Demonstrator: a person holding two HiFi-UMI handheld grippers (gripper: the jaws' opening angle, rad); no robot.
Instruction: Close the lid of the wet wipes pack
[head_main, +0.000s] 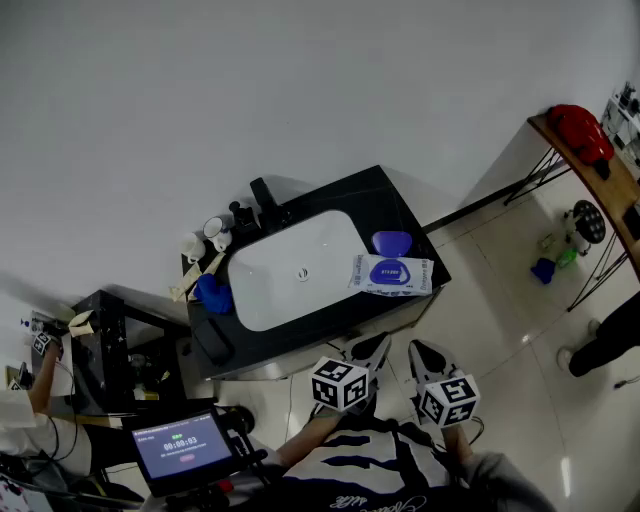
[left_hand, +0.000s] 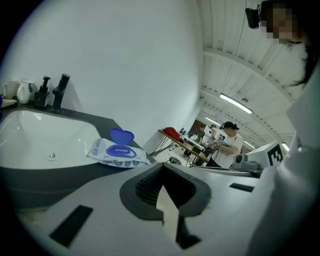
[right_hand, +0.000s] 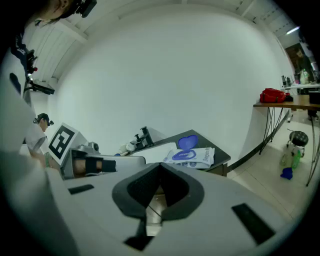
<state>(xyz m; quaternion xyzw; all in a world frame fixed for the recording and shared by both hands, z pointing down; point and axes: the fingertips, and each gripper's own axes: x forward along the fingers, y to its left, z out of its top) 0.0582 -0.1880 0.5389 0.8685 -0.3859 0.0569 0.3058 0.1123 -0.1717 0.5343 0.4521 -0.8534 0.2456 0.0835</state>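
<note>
Black countertop (head_main: 388, 203), white basin (head_main: 290, 268), wet wipes pack (head_main: 392, 275), pale tiled floor (head_main: 505, 335)

Black faucet (head_main: 265, 196), perhaps cups (head_main: 214, 229), stand behind white basin (head_main: 268, 284).

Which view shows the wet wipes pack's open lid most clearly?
The left gripper view: the blue lid stands open, close and unobstructed. The right gripper view shows it almost as well; the head view, tiny, from above.

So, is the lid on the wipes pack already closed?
No, the blue lid stands flipped up at the far edge of the wet wipes pack.
</note>
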